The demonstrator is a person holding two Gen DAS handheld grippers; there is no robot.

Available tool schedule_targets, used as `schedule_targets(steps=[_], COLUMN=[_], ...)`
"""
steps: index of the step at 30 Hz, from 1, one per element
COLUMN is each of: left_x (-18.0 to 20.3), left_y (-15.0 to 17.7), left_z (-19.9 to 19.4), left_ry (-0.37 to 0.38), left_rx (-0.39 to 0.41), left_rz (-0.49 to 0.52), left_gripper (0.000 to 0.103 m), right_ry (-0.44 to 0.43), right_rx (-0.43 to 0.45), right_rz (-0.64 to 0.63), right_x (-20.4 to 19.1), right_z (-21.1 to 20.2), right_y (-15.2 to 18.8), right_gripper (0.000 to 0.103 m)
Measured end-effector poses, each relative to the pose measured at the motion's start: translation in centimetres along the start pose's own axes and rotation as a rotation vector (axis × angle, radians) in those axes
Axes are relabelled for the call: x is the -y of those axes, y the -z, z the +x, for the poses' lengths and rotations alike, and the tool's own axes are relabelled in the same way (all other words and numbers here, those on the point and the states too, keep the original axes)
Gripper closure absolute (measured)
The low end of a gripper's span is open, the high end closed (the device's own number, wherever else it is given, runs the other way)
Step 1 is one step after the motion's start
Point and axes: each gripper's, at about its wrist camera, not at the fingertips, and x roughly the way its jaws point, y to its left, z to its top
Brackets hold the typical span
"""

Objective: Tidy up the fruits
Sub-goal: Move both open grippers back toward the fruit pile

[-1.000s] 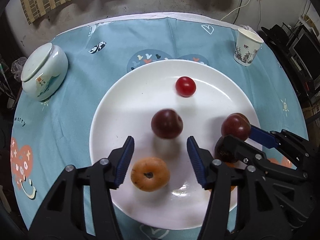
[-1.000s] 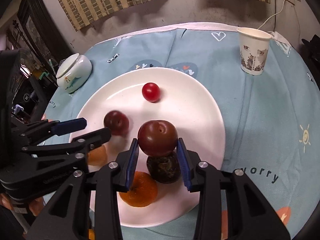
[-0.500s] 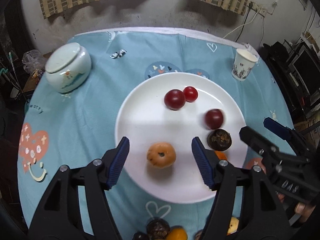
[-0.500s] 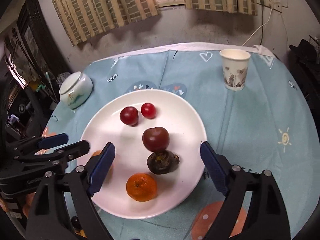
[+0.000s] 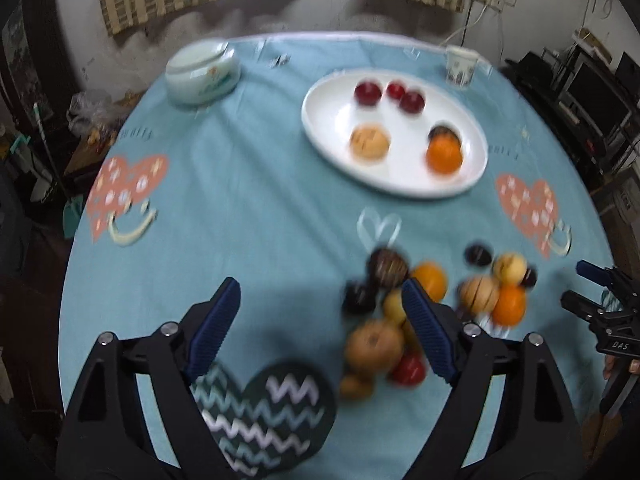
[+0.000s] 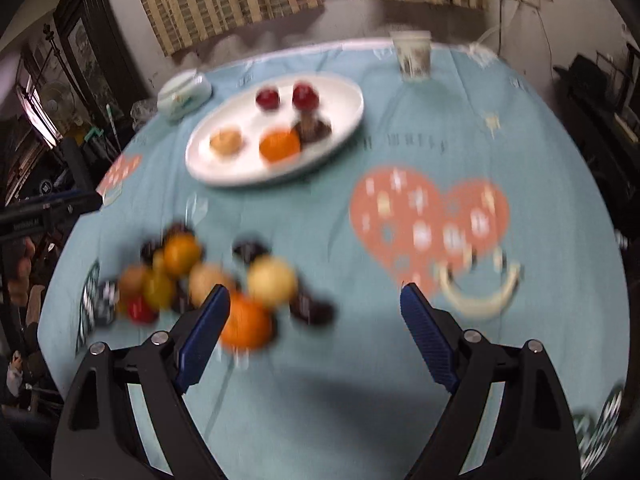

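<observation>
Gripping the round, roll-prone orange point(image 6: 245, 322) gently across its middle suits the empty, wide-apart right gripper point(image 6: 315, 334).

Both handheld grippers were black plastic frames with silver screw heads at the joints. The left gripper point(image 5: 320, 308) and right gripper point(image 6: 316, 312) each carried two ribbed blue finger pads point(image 5: 426, 330). White lettering marked one black frame at the picture's edge.
</observation>
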Motion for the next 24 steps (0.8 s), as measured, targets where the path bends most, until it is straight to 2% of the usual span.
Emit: schedule_targets(steps=[2, 5, 10, 12, 13, 15, 18, 19, 21, 24], left_x=[-1.2, -3.0, -4.0, -2.9, -1.8, 0.3, 4.0, 5.7, 7.6, 6.8], left_y=[2.2, 4.1, 3.9, 3.6, 3.6, 4.1, 5.5, 6.0, 6.6, 6.9], left_z=[0.8, 2.4, 4.9, 5.8, 5.9, 5.5, 4.5, 4.1, 3.8, 3.0], left_ry=[-0.009, -0.043, -0.058, -0.048, -0.049, -0.052, 0.084, 0.088, 0.064, 0.068], left_rx=[-0.049, -0.108, -0.127, -0.150, -0.171, -0.169, -0.179, -0.164, -0.155, -0.155], left_rz=[-0.032, -0.103, -0.191, -0.159, -0.128, -0.068, 0.029, 0.088, 0.169, 0.153], left_gripper=[0.019, 0.019, 0.019, 0.019, 0.024, 0.026, 0.025, 0.022, 0.022, 0.022], right_ry=[0.009, -0.001, -0.047, -0.054, -0.059, -0.061, -0.066, -0.061, -0.067, -0.059], right_rx=[-0.032, -0.046, -0.006, 0.002, 0.002, -0.002, -0.016, -0.025, -0.037, -0.043], right_rz=[-0.014, 0.001, -0.037, -0.060, -0.067, -0.072, -0.072, -0.074, -0.083, -0.128], right_x=[-0.2, -0.6, -2.8, -3.4, -3.7, -3.9, -4.1, -4.1, -4.3, -4.7], right_z=[0.0, 0.1, -0.4, -0.7, -0.7, -0.6, -0.1, 0.2, 0.4, 0.3], right_y=[1.8, 2.7, 1.4, 1.2, 1.1, 0.7, 0.7, 0.8, 1.0, 1.7], right_gripper=[0.016, 0.016, 0.016, 0.016, 0.016, 0.016, 0.016, 0.016, 0.016, 0.016])
